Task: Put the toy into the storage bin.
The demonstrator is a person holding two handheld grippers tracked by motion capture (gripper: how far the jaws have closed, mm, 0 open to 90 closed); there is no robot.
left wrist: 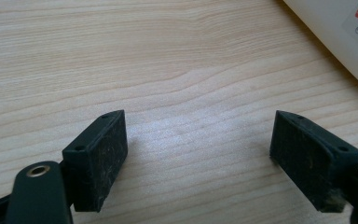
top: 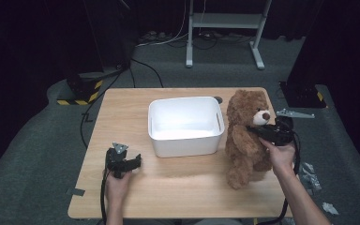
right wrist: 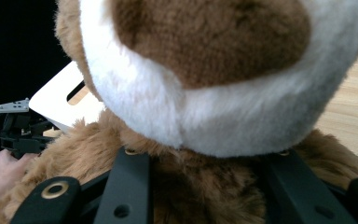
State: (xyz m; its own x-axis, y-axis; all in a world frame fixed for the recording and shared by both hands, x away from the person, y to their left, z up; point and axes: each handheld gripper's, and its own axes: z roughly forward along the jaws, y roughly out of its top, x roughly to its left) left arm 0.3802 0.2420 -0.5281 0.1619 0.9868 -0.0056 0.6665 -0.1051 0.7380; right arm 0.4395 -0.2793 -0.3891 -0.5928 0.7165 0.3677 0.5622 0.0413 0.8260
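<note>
While right tongs [top: 254,129] clench teddy [top: 244,140] at neck — left tongs [top: 138,161] released, well apart.

Black tool [top: 138,161], grey three-cornered plate [top: 120,147]

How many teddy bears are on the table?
1. The brown teddy bear sits upright at the table's right side, beside the white tub, with the right gripper at its neck.
</note>
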